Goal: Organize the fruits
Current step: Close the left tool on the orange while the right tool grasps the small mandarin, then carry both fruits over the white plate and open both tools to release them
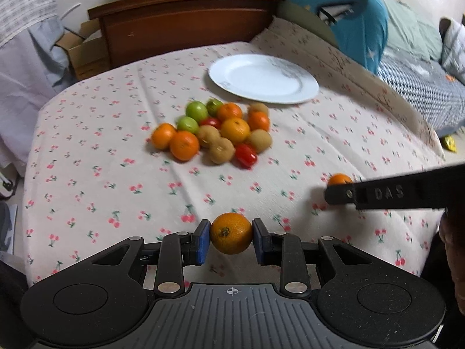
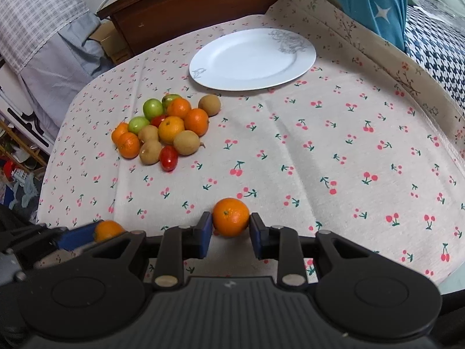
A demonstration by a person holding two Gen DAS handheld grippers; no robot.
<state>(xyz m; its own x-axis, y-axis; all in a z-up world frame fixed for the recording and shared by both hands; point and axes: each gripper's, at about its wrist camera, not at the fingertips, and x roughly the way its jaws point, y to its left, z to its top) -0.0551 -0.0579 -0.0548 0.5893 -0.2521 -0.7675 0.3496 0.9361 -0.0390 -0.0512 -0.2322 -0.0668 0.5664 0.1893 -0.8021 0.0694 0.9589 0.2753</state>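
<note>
Two claws, each clamped on one small orange between blue pads. Left claw [image 1: 231, 238]: jaws drawn in close, pads pressing both flanks of its orange [image 1: 231, 233], stem scar facing the camera, fruit lifted just off the cloth. Right claw [image 2: 231, 226]: jaws likewise narrow, pads tight on a second orange [image 2: 230, 217], smooth-skinned and round, low over the cloth; contact with the cloth cannot be told. Side by side, near but apart, with open cloth between and ahead of both.

Beyond the pads, a broad bare stretch of cherry-print tablecloth [image 2: 334, 151], soft, creased, draped over the bench. Farther ahead and left of the right claw, a tight fruit pile [image 2: 167, 129]: glossy oranges, matte tan longan-like balls, green rounds, shiny red tomatoes, all touching. Past the pile, well apart from both claws, a white plate [image 2: 252, 61], glazed, round, shallow, bare, with grey line drawing at the rim. Cloth edge dropping away far left and near right; dark wooden headboard [image 2: 203, 8] behind.
</note>
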